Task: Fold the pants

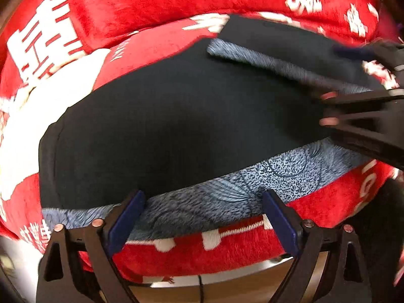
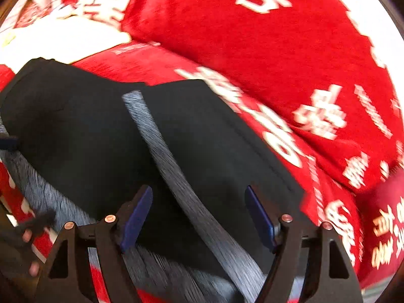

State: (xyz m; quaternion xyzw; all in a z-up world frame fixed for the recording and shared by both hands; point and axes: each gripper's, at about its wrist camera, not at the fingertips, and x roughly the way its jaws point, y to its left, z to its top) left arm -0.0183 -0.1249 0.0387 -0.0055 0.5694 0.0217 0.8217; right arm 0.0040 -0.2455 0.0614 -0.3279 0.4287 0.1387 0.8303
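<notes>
Dark navy pants (image 1: 176, 121) with a blue-grey fleecy lining (image 1: 227, 199) lie on a red blanket with white characters (image 1: 151, 2). My left gripper (image 1: 204, 217) is open and empty at the pants' near edge, over the exposed lining. My right gripper (image 2: 199, 214) is open, above a folded-over part of the pants (image 2: 202, 136) with a strip of lining (image 2: 171, 166) running between its fingers. The right gripper also shows in the left wrist view (image 1: 333, 108) at the right edge, blurred.
The red blanket (image 2: 277, 50) covers the whole surface, with a white patch (image 1: 38, 116) at the left. The surface's front edge and a thin black cable (image 1: 200, 287) show below the left gripper.
</notes>
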